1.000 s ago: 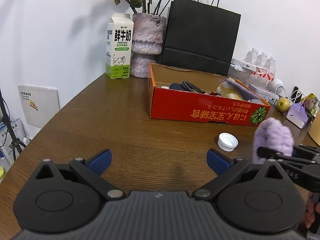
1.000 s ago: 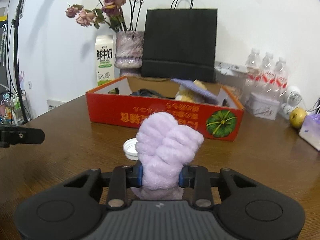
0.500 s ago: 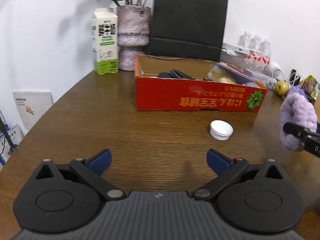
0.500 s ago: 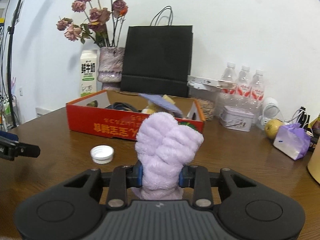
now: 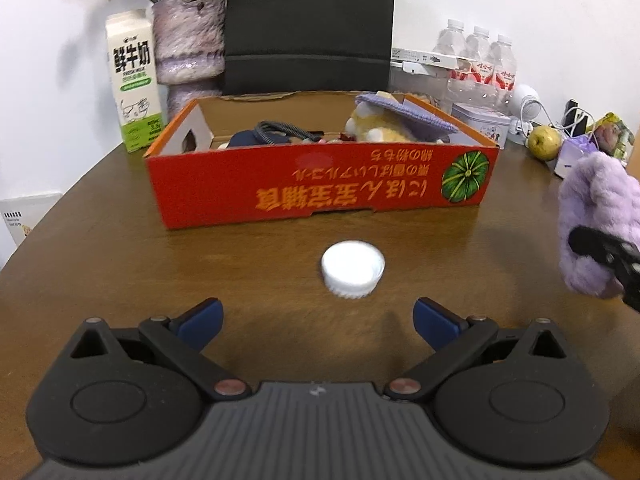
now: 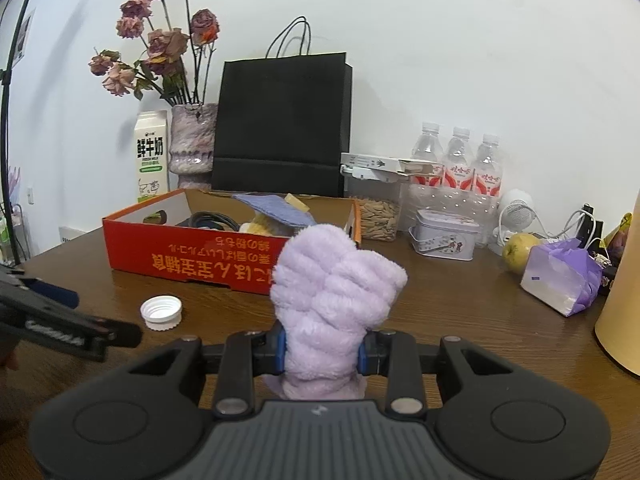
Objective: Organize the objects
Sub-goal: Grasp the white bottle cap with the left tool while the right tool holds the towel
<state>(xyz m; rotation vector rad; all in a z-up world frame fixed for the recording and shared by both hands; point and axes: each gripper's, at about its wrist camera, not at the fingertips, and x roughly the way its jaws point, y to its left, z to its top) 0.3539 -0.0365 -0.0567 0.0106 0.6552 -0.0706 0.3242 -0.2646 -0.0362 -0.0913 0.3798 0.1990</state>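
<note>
Wooden table (image 5: pixel 100 280), white cap (image 5: pixel 353 274) just ahead of spread left fingers (image 5: pixel 200 318) — untouched

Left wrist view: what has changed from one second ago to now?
The left tongs, open, swung toward the white cap, which now lies just ahead between their tips. The right tongs drew back from the red box. Unchanged: they stay shut on the purple plush; the cap and box have not moved.

Fluffy lilac cloth (image 6: pixel 336 280), ribbed white plastic cap (image 5: pixel 353 273), polished wood table (image 5: pixel 120 264)
</note>
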